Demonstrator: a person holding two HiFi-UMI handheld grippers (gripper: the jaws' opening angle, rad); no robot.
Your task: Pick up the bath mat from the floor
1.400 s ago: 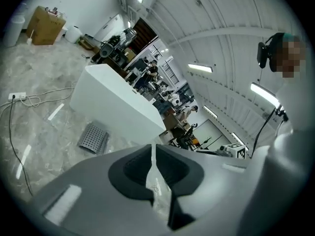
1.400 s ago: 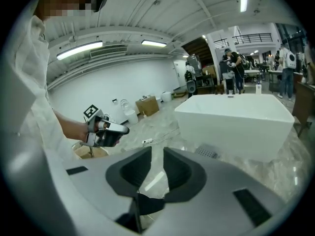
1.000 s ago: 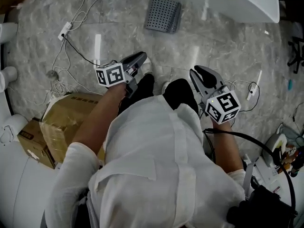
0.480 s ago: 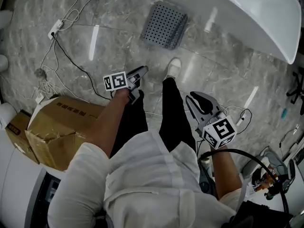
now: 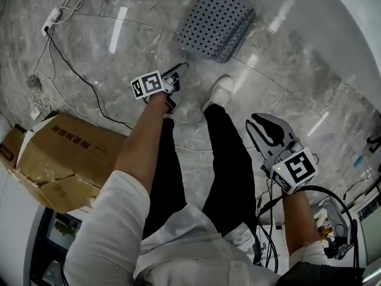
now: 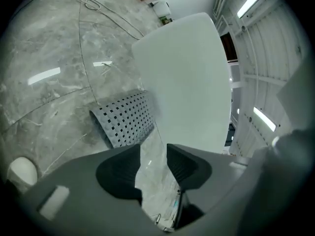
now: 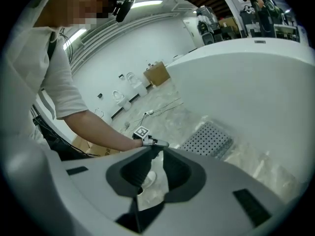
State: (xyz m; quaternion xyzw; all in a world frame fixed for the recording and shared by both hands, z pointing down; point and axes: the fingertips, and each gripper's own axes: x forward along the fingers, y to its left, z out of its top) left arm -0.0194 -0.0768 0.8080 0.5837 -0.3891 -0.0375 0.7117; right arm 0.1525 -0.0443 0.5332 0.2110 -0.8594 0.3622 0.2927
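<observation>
Bath mat [image 5: 217, 22], a grey rectangular sheet of rubbery-looking material punched with rows of holes, is seen lying on the grey marbled stone floor [image 5: 89, 64] at twelve o'clock in the head view, just beside the wall of the large white bathtub [image 5: 351, 46]. Its edge toward the tub looks curled up rather than flat.

The left gripper [image 5: 178, 70] is held near the mat's seven o'clock corner. Its jaws have just been opening and stand moderately apart, with only bare floor seen between them. The right gripper [image 5: 255, 123] is kept well apart, at about five o'clock from the mat, its tips drawn together on nothing.

The mat is judged to be light, limp and likely to sag or fold once lifted – possibly clinging a little to the smooth stone. A hold is best taken at the near edge, ideally one corner per gripper, so that the sheet is peeled up and not dragged.
</observation>
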